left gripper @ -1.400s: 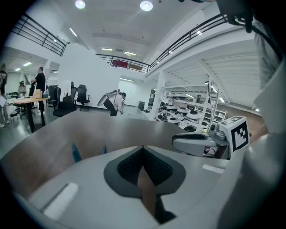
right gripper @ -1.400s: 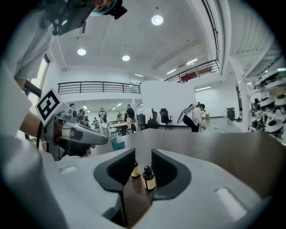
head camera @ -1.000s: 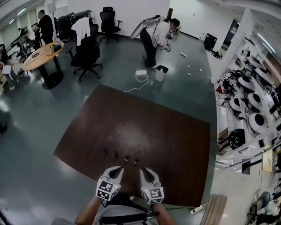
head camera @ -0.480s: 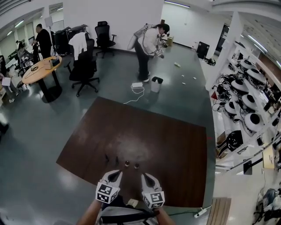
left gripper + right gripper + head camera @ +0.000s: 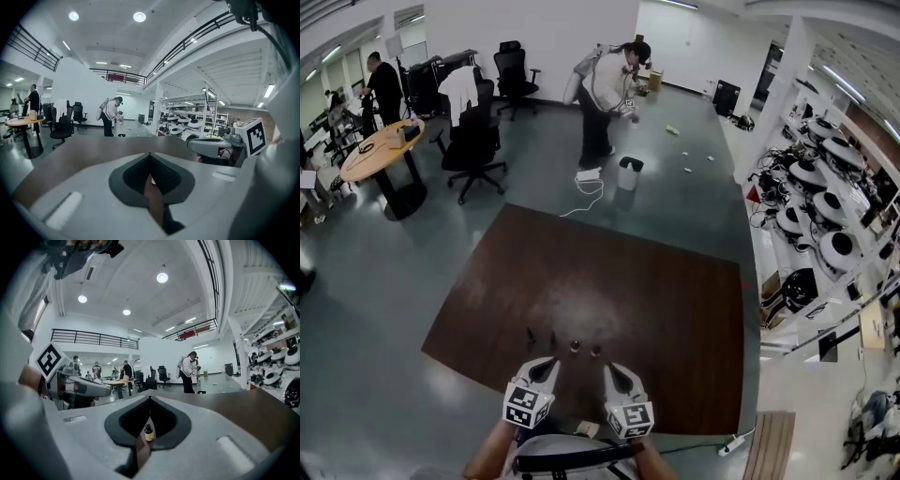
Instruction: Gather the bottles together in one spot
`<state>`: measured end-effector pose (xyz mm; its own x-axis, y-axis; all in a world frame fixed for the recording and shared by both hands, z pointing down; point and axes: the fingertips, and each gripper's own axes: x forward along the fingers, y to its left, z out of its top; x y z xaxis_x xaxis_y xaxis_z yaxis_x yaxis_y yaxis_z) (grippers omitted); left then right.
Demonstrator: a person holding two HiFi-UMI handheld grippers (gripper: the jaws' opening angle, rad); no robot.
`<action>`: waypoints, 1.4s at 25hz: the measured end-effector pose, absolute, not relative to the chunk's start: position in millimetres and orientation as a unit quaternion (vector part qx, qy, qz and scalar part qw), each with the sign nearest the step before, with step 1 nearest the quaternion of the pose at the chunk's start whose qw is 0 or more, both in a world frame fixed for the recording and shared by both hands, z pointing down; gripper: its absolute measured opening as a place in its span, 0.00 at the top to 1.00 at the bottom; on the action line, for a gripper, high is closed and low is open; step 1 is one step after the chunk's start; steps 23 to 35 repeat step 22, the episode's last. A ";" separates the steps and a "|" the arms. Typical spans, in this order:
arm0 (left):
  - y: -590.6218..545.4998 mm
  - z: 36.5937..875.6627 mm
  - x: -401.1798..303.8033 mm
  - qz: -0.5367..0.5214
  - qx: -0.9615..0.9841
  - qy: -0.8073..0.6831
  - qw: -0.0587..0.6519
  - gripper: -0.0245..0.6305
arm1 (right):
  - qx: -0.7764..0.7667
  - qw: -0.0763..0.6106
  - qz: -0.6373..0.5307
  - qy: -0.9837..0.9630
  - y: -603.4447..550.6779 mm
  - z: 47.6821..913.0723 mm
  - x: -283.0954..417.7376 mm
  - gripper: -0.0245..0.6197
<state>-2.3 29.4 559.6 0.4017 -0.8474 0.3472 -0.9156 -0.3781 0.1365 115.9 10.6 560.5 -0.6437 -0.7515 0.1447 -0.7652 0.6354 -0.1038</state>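
Note:
Several small bottles stand in a loose row on the brown table [image 5: 656, 309], near its front edge: two dark slim ones [image 5: 529, 334] [image 5: 551, 337] and two amber ones [image 5: 574, 347] [image 5: 595, 351]. My left gripper [image 5: 546, 364] hovers just in front of the row, shut and empty. My right gripper [image 5: 612, 370] sits beside it, also shut with nothing in it. In the left gripper view the left gripper's [image 5: 150, 154] jaws meet and a bottle [image 5: 153, 180] shows faintly beyond them. In the right gripper view an amber bottle [image 5: 148, 432] stands past the shut right gripper [image 5: 150, 397].
The table's far and right parts carry nothing. On the floor beyond are a person [image 5: 605, 89] bending by a small bin [image 5: 628, 173], office chairs [image 5: 473, 141], a round table [image 5: 380, 150], and shelves of equipment [image 5: 825, 206] on the right.
The head view has tilted, so the table sits slightly lower in the picture. Both grippers stay by the front edge, behind the bottles. The person in the background has shifted left.

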 end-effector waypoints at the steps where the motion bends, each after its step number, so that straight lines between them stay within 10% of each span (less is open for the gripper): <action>1: 28.9 558.9 -3.3 0.109 0.823 -0.536 0.154 0.96 | 0.420 0.044 0.077 -0.903 11.0 560.4 115.1 0.96; 35: 36.3 560.3 6.3 0.107 0.820 -0.540 0.155 0.96 | 0.410 0.061 0.077 -0.907 23.1 570.5 123.1 0.96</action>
